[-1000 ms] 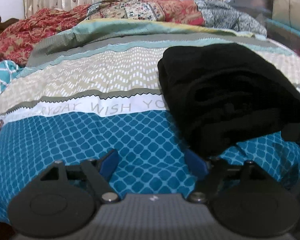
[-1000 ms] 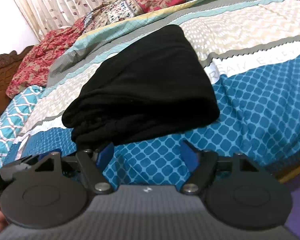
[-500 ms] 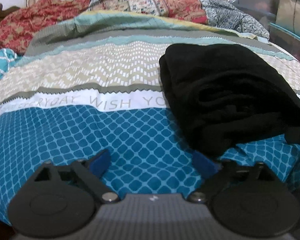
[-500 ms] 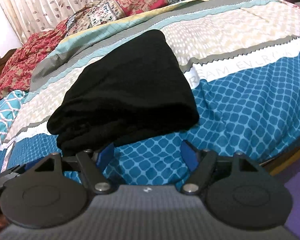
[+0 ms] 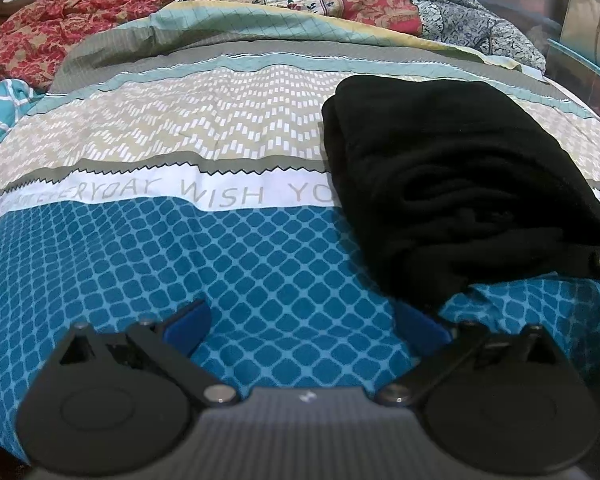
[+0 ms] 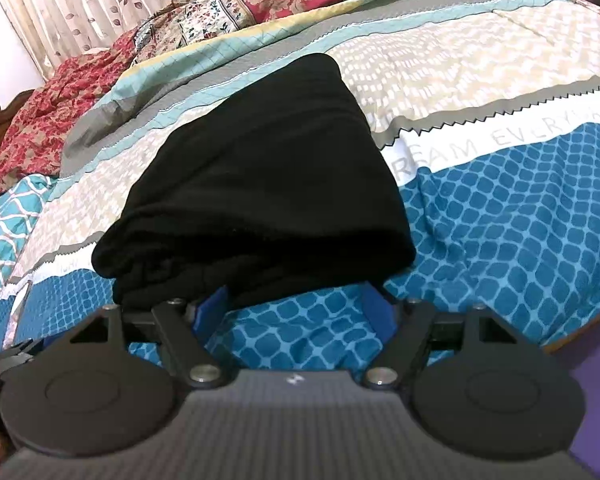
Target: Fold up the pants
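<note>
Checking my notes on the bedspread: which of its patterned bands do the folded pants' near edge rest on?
The blue diamond-grid band, nearest both grippers; the black pants start there and stretch back across the white lettered stripe and beige zigzag band.

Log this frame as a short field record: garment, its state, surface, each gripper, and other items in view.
garment: black pants
state: folded into a compact stack, lying flat
surface: patterned bedspread, pants across its beige, white and blue bands
left gripper: open, empty, over the blue band, pants to its right
right gripper: open, empty, at the pants' near edge
other: red floral bedding at the far side; leaf-print curtain behind
</note>
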A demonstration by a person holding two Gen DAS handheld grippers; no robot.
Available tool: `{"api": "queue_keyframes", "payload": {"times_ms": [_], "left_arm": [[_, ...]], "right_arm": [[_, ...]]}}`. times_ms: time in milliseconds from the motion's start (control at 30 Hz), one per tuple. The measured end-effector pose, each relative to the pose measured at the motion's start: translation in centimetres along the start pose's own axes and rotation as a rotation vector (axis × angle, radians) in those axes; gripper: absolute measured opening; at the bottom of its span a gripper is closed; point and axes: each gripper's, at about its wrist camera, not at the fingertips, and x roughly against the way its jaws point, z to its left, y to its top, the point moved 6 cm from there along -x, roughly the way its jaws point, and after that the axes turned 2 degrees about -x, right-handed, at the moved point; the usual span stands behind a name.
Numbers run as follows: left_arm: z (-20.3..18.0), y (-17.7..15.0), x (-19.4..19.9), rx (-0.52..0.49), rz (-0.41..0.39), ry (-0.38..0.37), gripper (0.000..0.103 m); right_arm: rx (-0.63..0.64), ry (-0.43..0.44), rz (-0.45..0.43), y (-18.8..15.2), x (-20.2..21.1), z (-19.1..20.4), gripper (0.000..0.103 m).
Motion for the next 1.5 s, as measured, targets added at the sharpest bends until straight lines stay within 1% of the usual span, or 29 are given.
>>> {"api": "queue_keyframes", "payload": {"times_ms": [100, 167, 267, 333, 533, 667, 800, 933, 1000, 1033, 1100, 1167, 1200, 1267, 1333, 1400, 1433, 1500], "left_arm": [[0.0, 0.0, 0.6, 0.015, 0.009, -0.003, 0.103], [0.1, -0.1, 1.1, 0.02, 0.0, -0.015, 0.103], [0.4, -0.7, 1.0, 0.012, -0.035, -0.032, 0.103], [0.3, -0.9, 0.8, -0.003, -0.067, -0.026, 0.103], [-0.1, -0.5, 0.2, -0.007, -0.061, -0.007, 0.103], [0.1, -0.6, 0.2, 0.002, -0.062, -0.017, 0.103], [0.1, -0.6, 0.1, -0.005, -0.061, -0.011, 0.103], [0.2, -0.3, 0.2, -0.015, -0.044, -0.019, 0.103], [0.7, 0.0, 1.2, 0.006, -0.044, -0.054, 0.103], [1.2, 0.2, 2.1, 0.022, -0.064, -0.08, 0.103], [2.2, 0.7, 3.8, 0.033, -0.107, -0.1, 0.103], [3.3, 1.3, 4.9, 0.049, -0.119, -0.128, 0.103], [3.8, 1.8, 5.2, 0.064, -0.118, -0.15, 0.103], [4.5, 3.3, 5.4, 0.098, -0.114, -0.206, 0.103], [4.7, 5.2, 5.0, 0.117, -0.118, -0.247, 0.103], [4.4, 7.3, 3.9, 0.128, -0.12, -0.281, 0.103], [3.9, 8.4, 3.1, 0.133, -0.113, -0.313, 0.103], [3.0, 9.8, 1.4, 0.141, -0.098, -0.368, 0.103]], "right_arm": [[-0.005, 0.01, -0.004, -0.2, -0.1, -0.3, 0.076], [0.002, 0.016, -0.014, -0.4, -0.1, -0.5, 0.076], [0.014, 0.024, -0.025, -0.4, -0.3, -0.2, 0.08], [0.018, 0.031, -0.028, -0.3, -0.3, -0.1, 0.082], [0.0, 0.063, -0.033, -0.1, -0.2, -0.3, 0.084], [-0.025, 0.083, -0.036, -0.1, -0.2, -0.6, 0.084], [-0.017, 0.086, -0.033, -0.2, -0.1, -0.4, 0.084], [0.0, 0.094, -0.003, -0.1, 0.2, -0.3, 0.084], [0.008, 0.152, 0.03, -0.3, 1.1, -0.2, 0.084], [0.017, 0.204, 0.05, -0.5, 1.7, -0.3, 0.084], [0.028, 0.272, 0.075, -1.0, 3.0, -1.0, 0.084], [-0.002, 0.309, 0.086, -1.1, 3.9, -2.4, 0.084], [-0.044, 0.324, 0.078, -0.7, 4.3, -3.4, 0.084], [-0.116, 0.338, 0.035, 0.6, 4.7, -4.8, 0.084], [-0.183, 0.35, -0.043, 2.6, 5.1, -6.2, 0.084], [-0.228, 0.361, -0.103, 4.4, 4.9, -7.0, 0.084], [-0.238, 0.357, -0.126, 5.3, 4.6, -7.3, 0.084], [-0.22, 0.332, -0.164, 7.0, 3.6, -7.5, 0.084]]}}
